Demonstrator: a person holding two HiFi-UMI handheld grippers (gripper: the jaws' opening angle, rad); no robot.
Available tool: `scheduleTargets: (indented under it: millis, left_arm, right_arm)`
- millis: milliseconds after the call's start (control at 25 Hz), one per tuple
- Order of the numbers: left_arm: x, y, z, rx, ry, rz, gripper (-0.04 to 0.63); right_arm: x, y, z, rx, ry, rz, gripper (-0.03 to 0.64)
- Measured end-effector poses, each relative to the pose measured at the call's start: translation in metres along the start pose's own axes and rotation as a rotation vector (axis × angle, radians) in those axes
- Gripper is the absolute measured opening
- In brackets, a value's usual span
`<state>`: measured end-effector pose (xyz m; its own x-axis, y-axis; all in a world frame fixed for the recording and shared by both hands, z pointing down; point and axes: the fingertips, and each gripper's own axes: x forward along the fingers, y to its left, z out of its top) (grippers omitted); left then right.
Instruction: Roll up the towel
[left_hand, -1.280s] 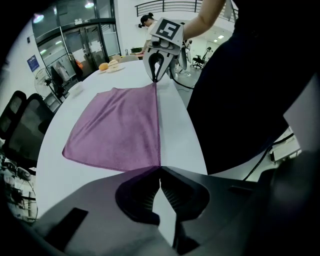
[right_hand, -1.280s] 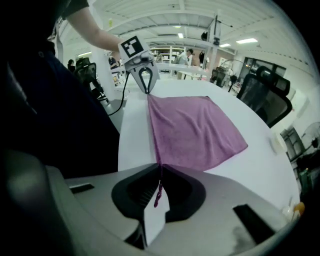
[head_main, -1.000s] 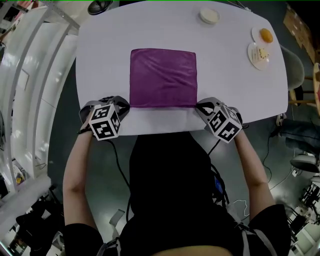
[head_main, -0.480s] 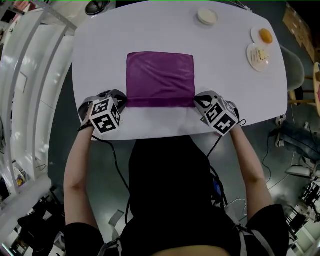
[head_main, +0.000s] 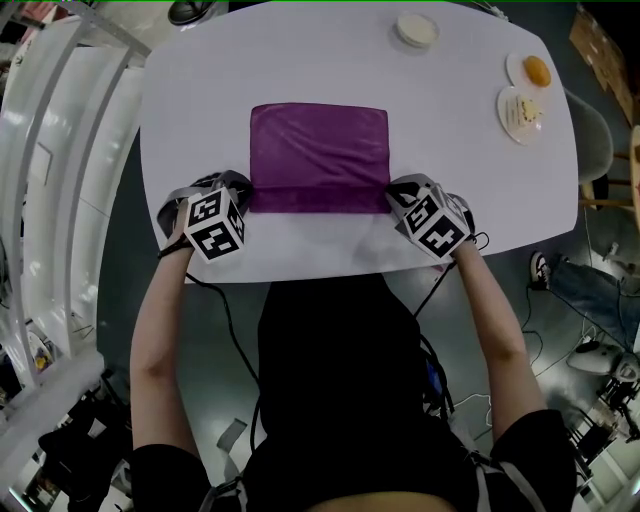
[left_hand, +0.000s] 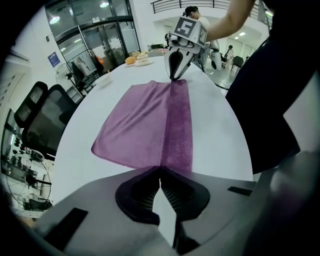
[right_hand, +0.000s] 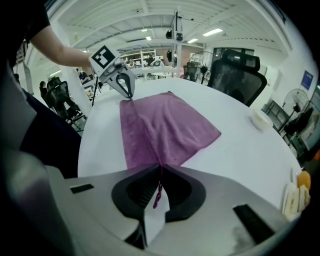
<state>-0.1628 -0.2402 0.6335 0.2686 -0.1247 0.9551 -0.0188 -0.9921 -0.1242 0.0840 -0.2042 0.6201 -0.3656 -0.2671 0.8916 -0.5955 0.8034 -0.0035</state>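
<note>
White table (head_main: 200, 100) | 1 towel (head_main: 318, 150) | 3 dishes (head_main: 417, 30) (head_main: 515, 68) (head_main: 506, 104) | left claw (left_hand: 160, 170), right claw (right_hand: 160, 172) pinch towel

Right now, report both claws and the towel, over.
Left claw shut on near-left corner of purple cloth towel. Right claw shut on near-right corner. Near edge folded over, roll barely begun. Round white plates far right, clear.

head: steeply down | gripper views: low, facing each other | shared: towel (head_main: 318, 150)

Both arms reach forward, with the left gripper (head_main: 246, 205) and right gripper (head_main: 393, 204) tipped down, each pinching a towel (head_main: 318, 150) corner.
</note>
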Motion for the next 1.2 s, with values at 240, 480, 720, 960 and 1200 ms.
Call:
scheduleTargets:
  millis: [240,480,720,960,1200]
  left_arm:
    - [0.006,0.008,0.001,-0.085,-0.042,0.051,0.014]
    - [-0.007,0.019,-0.016,-0.176,-0.054,0.101,0.147]
    - [-0.036,0.005,-0.018,-0.118,-0.056,0.103,0.156]
    - [-0.027,-0.034,-0.005,0.001,-0.039,0.079,0.156]
    - [-0.011,-0.048,0.002,-0.020,-0.052,0.056,0.156]
  right_arm:
    - [0.005,-0.006,-0.005,-0.001,0.011,-0.028,0.092]
    - [-0.008,-0.022,-0.010,0.046,-0.021,-0.075,0.179]
    - [-0.037,-0.013,-0.004,-0.040,-0.070,-0.092,0.179]
    - [-0.041,0.018,0.000,-0.204,-0.041,-0.076,0.179]
    - [-0.028,0.033,-0.007,-0.274,-0.001,-0.053,0.179]
